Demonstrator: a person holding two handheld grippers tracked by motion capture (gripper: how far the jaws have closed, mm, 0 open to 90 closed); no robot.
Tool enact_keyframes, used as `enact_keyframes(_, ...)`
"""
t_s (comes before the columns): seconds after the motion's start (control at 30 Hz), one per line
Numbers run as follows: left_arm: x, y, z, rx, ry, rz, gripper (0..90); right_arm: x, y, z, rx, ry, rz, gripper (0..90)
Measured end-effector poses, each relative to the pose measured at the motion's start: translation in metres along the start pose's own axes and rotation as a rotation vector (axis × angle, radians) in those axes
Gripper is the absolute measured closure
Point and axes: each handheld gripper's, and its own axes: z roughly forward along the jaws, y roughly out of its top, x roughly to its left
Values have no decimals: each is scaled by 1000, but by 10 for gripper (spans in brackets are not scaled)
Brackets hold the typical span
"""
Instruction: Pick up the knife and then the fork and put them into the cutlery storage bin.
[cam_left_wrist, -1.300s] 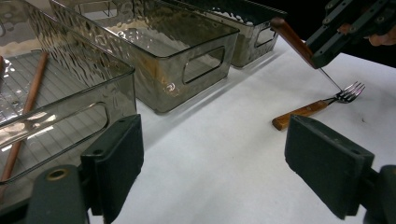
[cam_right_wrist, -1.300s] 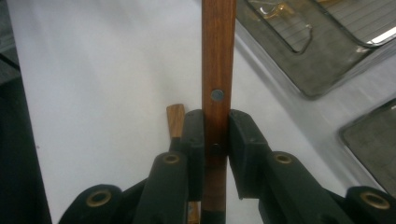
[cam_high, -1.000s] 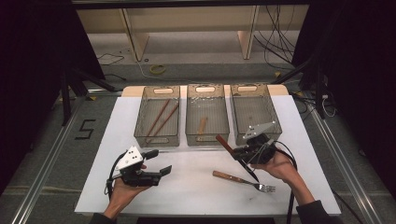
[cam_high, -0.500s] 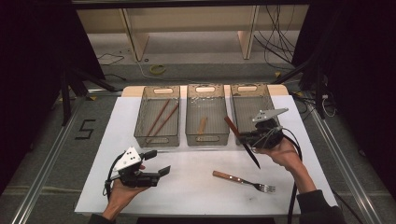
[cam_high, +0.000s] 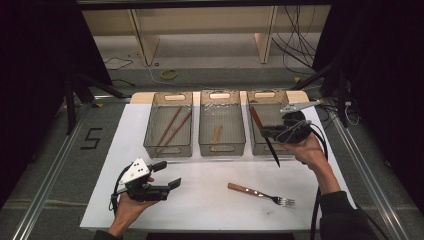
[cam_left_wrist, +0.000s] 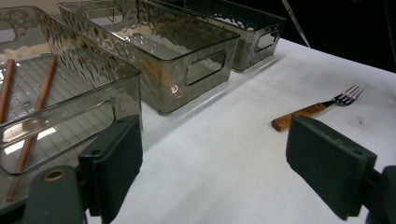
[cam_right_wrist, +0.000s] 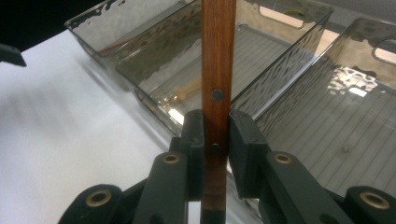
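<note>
White table covering (cam_high: 210, 200): right gripper (cam_right_wrist: 215, 140) clamps a wooden-handled, dark-bladed knife (cam_right_wrist: 218, 60) above the right smoky plastic bin (cam_high: 260, 145); left gripper (cam_left_wrist: 215, 163) gapes empty, near a wooden-handled fork (cam_left_wrist: 313, 109).

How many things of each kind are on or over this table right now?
Clear bins: 3
Chopsticks, in the left bin: 2
Small wooden piece, in the middle bin: 1
Fork: 1
Knife, held in the right gripper: 1
Total: 8
</note>
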Motion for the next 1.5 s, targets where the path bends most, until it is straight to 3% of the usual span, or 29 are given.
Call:
enact_keyframes(0.13,0,0,0,-1,1,2,181,-6,4,1,-8,3,24,776)
enact_keyframes(0.87,1,-1,0,-4,6,5,181,-40,34,-3,-67,-79,116,776)
enact_keyframes(1.27,1,-1,0,-5,6,5,181,-51,44,-1,-83,-124,139,776)
enact_keyframes(1.5,0,-1,1,-2,5,11,181,-59,46,0,-84,-179,147,776)
